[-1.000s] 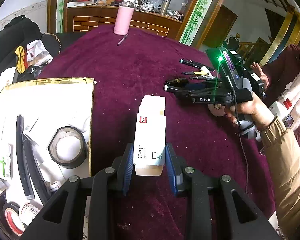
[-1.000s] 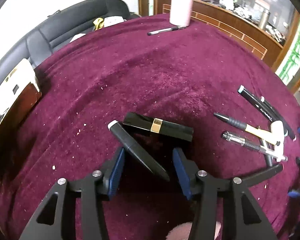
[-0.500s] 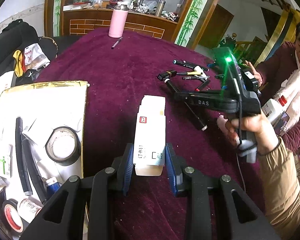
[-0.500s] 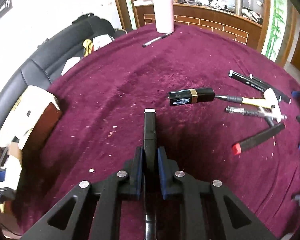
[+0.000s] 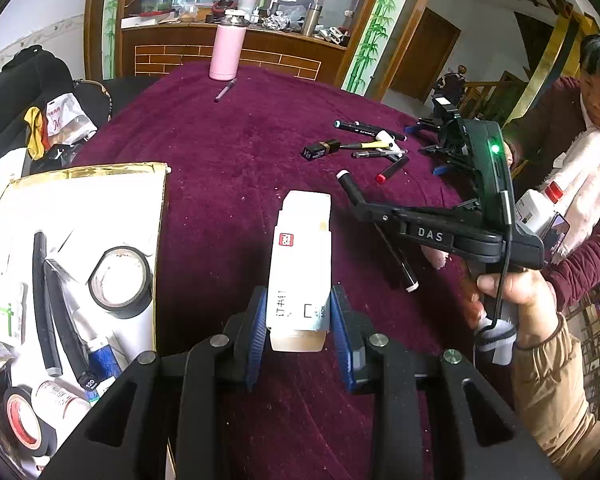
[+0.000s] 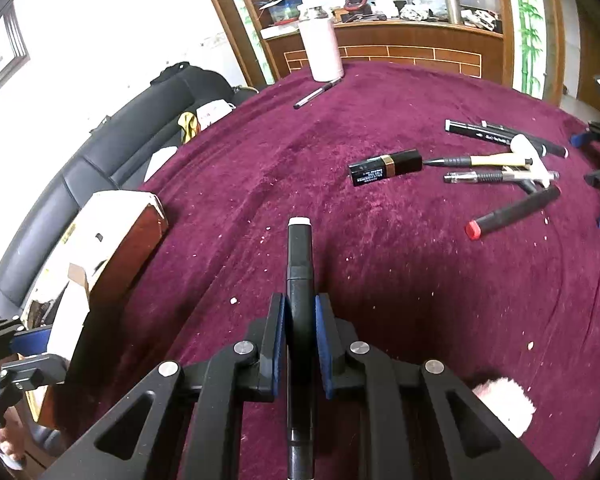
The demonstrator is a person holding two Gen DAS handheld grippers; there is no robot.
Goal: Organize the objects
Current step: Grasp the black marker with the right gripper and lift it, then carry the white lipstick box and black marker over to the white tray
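Note:
My left gripper [image 5: 300, 324] is shut on a white staple box [image 5: 302, 256], held above the dark red tablecloth [image 5: 236, 160]. My right gripper [image 6: 300, 332] is shut on a black marker with a white cap [image 6: 299, 264], lifted off the cloth. In the left wrist view that right gripper [image 5: 370, 210] and the black marker [image 5: 396, 256] hang to the right of the box. A black lipstick tube [image 6: 384, 167], several pens [image 6: 496, 168] and a red-tipped marker [image 6: 512, 210] lie on the cloth at the right. An open white storage box [image 5: 80, 200] sits at the left.
The storage box holds tape rolls [image 5: 120, 278], black markers [image 5: 44, 300] and small bottles. A pink flask [image 5: 227, 50] and a loose pen [image 5: 225, 90] stand at the far edge. A person [image 5: 580, 184] sits at the right. A black sofa [image 6: 112, 148] runs along the left.
My right gripper closed on the black marker, lifted it off the cloth and carried it left, away from the lipstick tube and pens. The left gripper kept its hold on the staple box.

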